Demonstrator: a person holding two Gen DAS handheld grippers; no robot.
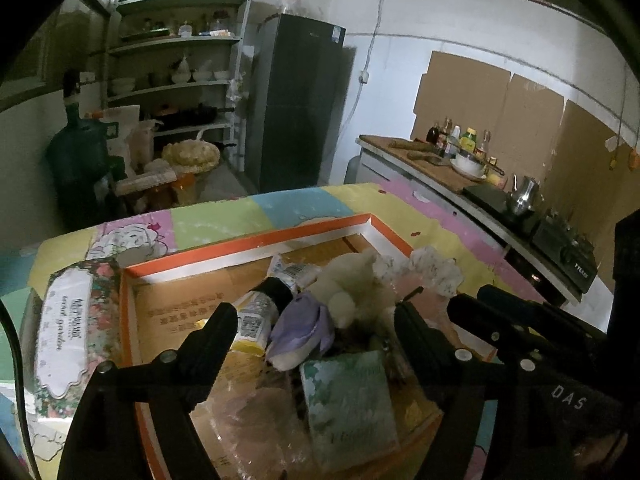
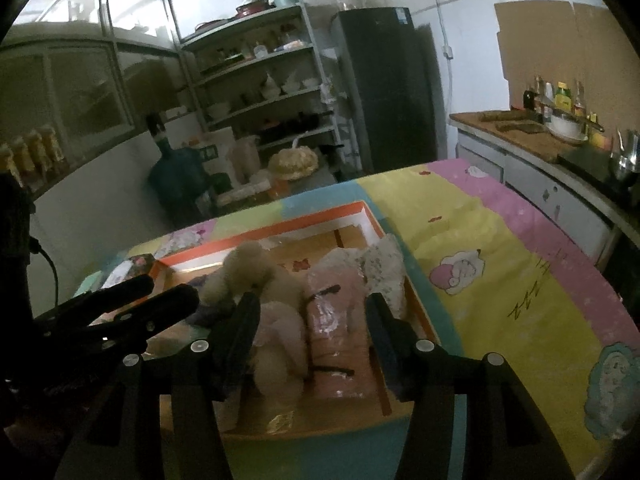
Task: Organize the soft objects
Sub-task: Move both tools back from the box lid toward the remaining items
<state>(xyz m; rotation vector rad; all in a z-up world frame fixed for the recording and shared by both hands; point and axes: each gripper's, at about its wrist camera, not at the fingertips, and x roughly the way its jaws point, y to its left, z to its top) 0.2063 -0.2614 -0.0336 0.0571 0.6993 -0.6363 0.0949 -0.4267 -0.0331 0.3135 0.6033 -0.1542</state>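
Your left gripper (image 1: 316, 328) and right gripper (image 2: 312, 312) both hang spread and empty over the orange-rimmed box (image 1: 248, 236), where the plush toy (image 1: 356, 284) lies toward its far right corner.

Both wrist cams looked forward and down along their own fingers, close over the orange-rimmed box (image 1: 248, 240) on the patterned tabletop (image 1: 224, 212), facing the far edge, shelving (image 1: 176, 64) and fridge (image 1: 300, 96). Left cam sat nearer the box's left side. Right cam (image 2: 256, 232) sat nearer its right side, left gripper (image 2: 132, 300) visible. Shared: box contents, shelves, fridge, counter (image 2: 520, 132).
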